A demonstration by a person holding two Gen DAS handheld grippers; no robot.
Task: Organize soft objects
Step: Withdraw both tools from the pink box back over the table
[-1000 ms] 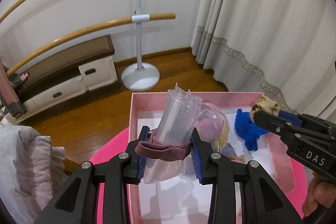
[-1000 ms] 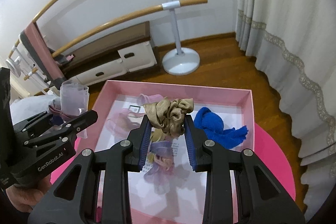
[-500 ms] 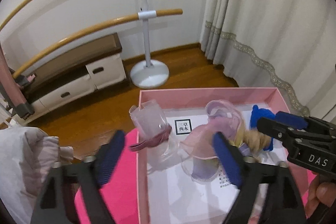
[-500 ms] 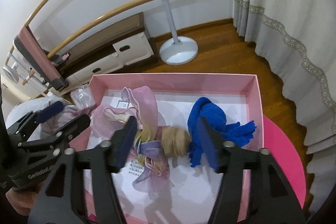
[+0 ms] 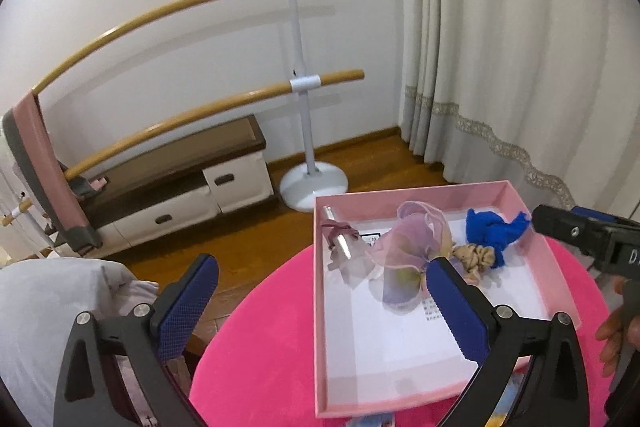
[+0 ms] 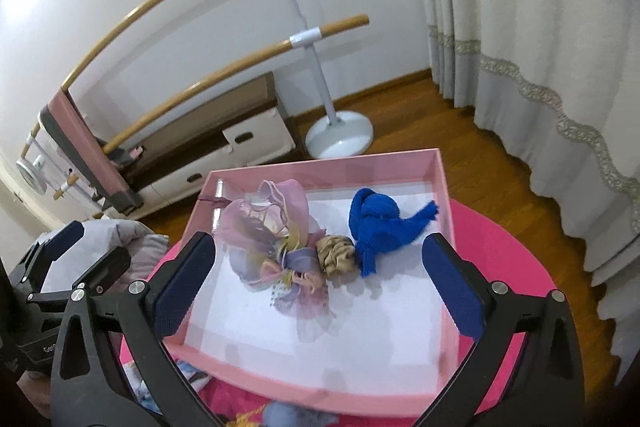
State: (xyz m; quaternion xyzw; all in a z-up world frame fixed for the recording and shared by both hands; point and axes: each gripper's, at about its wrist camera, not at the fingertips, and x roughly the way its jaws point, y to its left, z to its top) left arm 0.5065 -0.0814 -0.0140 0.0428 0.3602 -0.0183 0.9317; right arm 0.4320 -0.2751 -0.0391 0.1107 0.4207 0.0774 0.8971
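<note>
Pink box point(image 6: 440, 195) on a bright pink surface point(image 5: 256, 331), open, white-lined. Inside, left to right: a clear plastic packet point(image 5: 340, 247) wrapped by a mauve band at the far left wall, a sheer pink-lilac organza bundle point(image 6: 272, 227), a tan scrunchie point(image 6: 336, 255) touching it, and a crumpled blue cloth point(image 6: 376, 223) just beside the scrunchie. All lie loose on the box floor.

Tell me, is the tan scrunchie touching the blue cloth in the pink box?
Touching. In the right wrist view the tan scrunchie lies pressed against the blue cloth, with no white box floor showing between them.
</note>
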